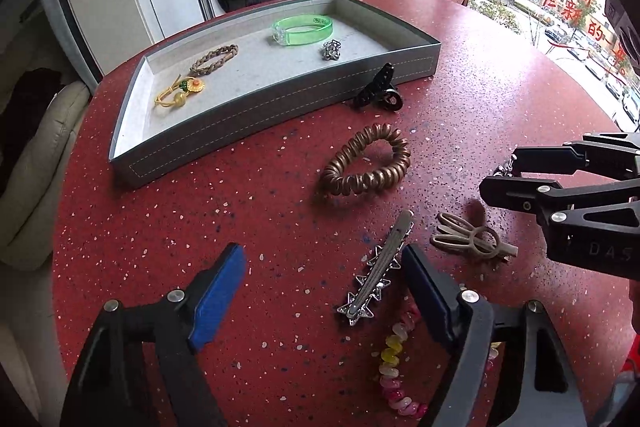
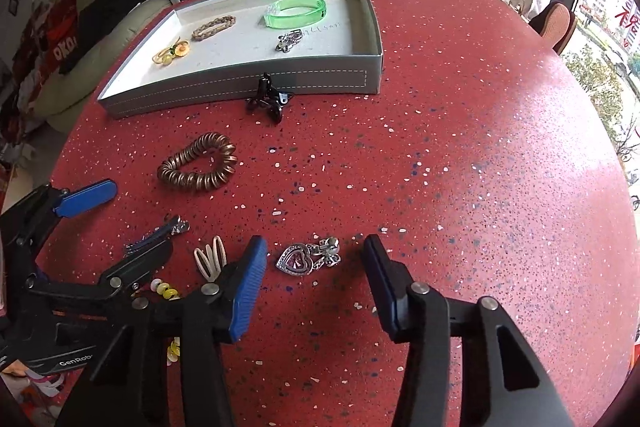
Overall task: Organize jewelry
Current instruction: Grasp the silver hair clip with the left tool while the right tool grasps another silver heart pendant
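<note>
A grey tray [image 1: 280,99] [image 2: 240,89] at the back of the red table holds a green bangle [image 1: 302,29] [image 2: 295,11], a braided band [image 1: 213,59], a yellow flower tie [image 1: 180,93] and a silver charm [image 1: 331,50]. My left gripper [image 1: 324,275] is open above a silver star clip [image 1: 376,271], with a beaded bracelet [image 1: 394,367] under its right finger. My right gripper [image 2: 314,263] [image 1: 500,173] is open around a silver heart pendant [image 2: 308,257] lying on the table.
A bronze coil hair tie [image 1: 366,161] [image 2: 198,163], a black claw clip [image 1: 380,91] [image 2: 268,99] by the tray's front wall, and a beige hair clip [image 1: 472,237] [image 2: 210,257] lie on the table. A washing machine and a window stand behind.
</note>
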